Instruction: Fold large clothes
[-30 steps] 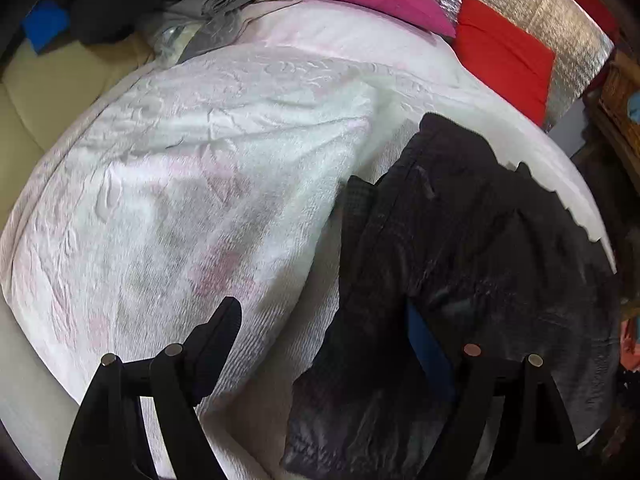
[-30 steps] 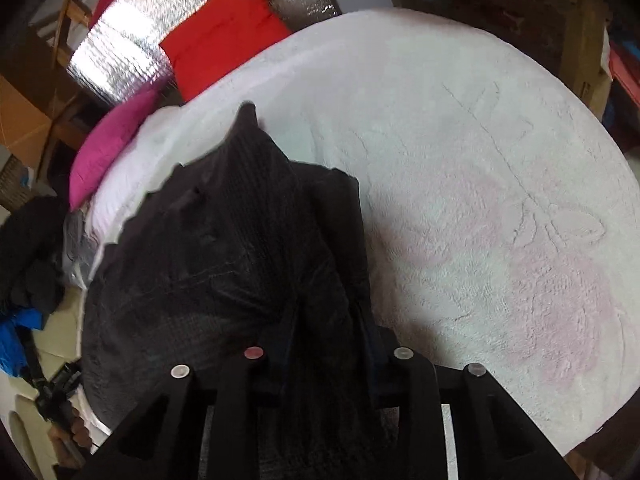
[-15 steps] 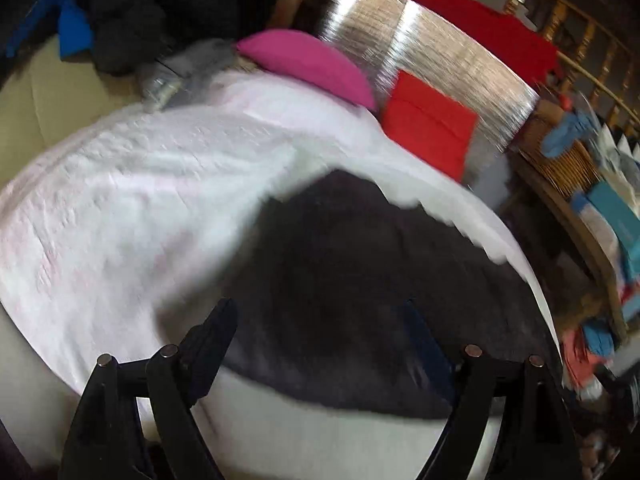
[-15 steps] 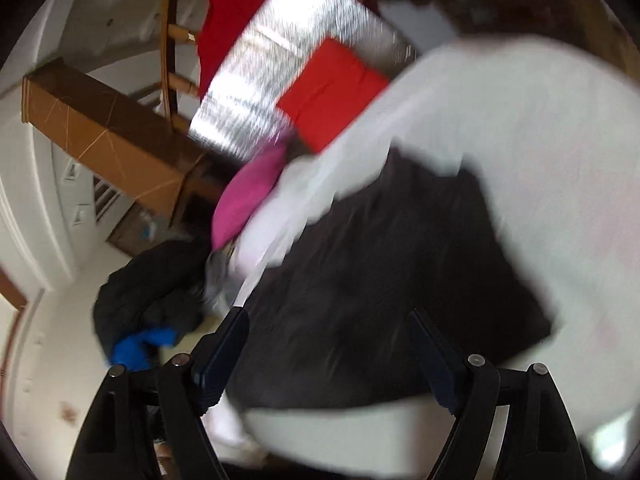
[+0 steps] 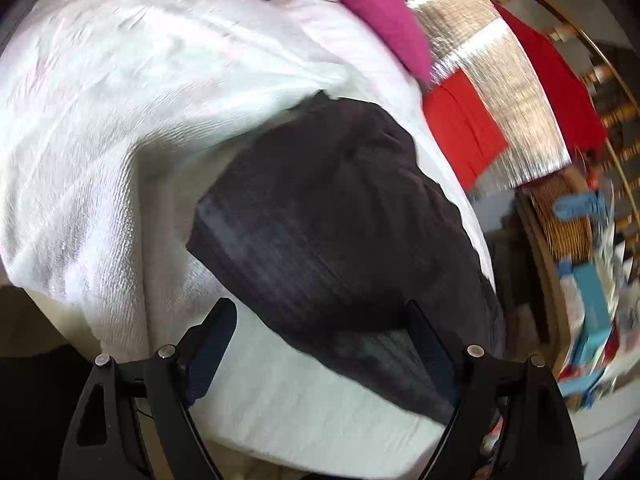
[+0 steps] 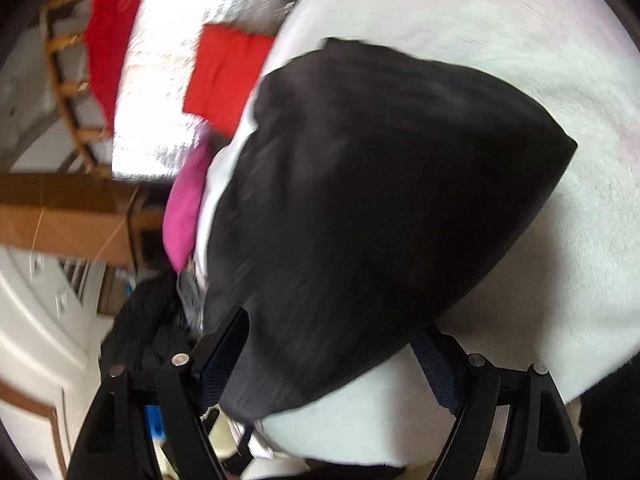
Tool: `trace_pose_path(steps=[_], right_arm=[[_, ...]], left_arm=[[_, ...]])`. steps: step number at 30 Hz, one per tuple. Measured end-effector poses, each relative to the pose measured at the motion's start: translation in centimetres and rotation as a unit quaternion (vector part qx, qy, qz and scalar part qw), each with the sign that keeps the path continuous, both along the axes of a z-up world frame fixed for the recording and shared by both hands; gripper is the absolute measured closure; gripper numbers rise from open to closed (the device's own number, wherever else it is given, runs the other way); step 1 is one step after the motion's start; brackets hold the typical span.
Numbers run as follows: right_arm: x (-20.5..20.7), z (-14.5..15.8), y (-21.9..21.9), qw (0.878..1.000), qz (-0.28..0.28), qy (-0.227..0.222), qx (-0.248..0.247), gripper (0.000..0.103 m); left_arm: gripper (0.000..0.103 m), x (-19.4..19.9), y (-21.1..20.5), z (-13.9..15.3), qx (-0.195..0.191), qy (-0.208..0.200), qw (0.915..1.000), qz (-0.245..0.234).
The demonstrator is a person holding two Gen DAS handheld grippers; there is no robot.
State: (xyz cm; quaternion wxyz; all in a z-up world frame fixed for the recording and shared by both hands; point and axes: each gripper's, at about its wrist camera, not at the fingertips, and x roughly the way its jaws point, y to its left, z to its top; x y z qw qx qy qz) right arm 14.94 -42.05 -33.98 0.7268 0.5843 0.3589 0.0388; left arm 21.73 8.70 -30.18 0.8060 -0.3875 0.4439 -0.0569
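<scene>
Left wrist view: the left hand-held gripper has its jaws spread wide with nothing between them, poised above the near edge of the dark garment. The garment lies as a compact folded slab on the white bedspread, toward the bed's right side and close to its near edge. In the right wrist view the right hand-held gripper is likewise wide and empty, the garment filling the middle of that picture.

What could go wrong — the fold looks puffy rather than pressed flat, so with neither gripper holding it the top layer may spring back or slide. Its near corner sits close to the bed's edge; a careless nudge from either open finger could drag it over the side. The bedspread is soft and rumpled on the left, so any push across it may bunch the cover and skew the fold. Both pictures are smeared by motion, so I cannot tell whether the garment's edges line up.

The surface is a bed, not a table. From left to right at the far end: a pink pillow, a silver quilted panel with a red cushion before it, then a wicker basket and blue boxes off the bed's right side — a crowded room.
</scene>
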Motion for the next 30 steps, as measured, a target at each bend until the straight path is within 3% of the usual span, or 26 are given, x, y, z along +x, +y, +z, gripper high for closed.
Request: trace_pose_path(steps=[2,4,8,9,12,16,18,20,25,30], right_arm=[[0.0,0.1,-0.5,1.000,-0.013,-0.017,0.006,0.019],[0.7,1.2,-0.5,0.999,-0.016,-0.026,-0.037,0.021],[1.7,2.0,0.1,0.994,-0.019,-0.010,-0.107,0.046],[1.9,2.5,0.4,0.993,-0.021,-0.015,-0.115,0.054],[2.2,4.9,0.8,0.985,-0.020,-0.061,-0.160,0.060],[3.8,4.5,1.2,0.980,-0.024,-0.043,-0.193,0.060],[4.4,2.6,0.7,0.986,-0.023,-0.011,-0.167,0.059],[4.5,2.5,0.5,0.989,-0.019,-0.011,-0.147,0.059],[1.8,2.5,-1.5,0.998,-0.002,0.007,-0.067,0.037],[-1.7,5.1,-4.8,0.996,0.004,-0.017,-0.087,0.028]], left_arm=[[0.017,0.7,0.7,-0.7,-0.016,0.001,0.9997,0.020],[0.017,1.1,0.9,-0.9,-0.019,-0.008,0.9993,0.030],[0.040,2.3,0.8,-0.1,0.001,-0.037,0.9989,0.029],[0.043,2.8,0.4,0.3,0.004,-0.046,0.9986,0.026],[0.045,4.6,-0.3,1.2,0.023,-0.067,0.9973,0.018],[0.041,5.4,-1.3,0.3,0.044,-0.045,0.9980,0.012],[0.035,5.0,-1.2,-0.3,0.037,-0.032,0.9987,0.017],[0.034,4.7,-0.8,-0.5,0.017,-0.018,0.9997,0.009],[0.025,3.3,0.8,0.9,0.028,0.012,0.9993,-0.020],[0.024,2.0,3.4,3.3,0.082,0.008,0.9959,-0.039]])
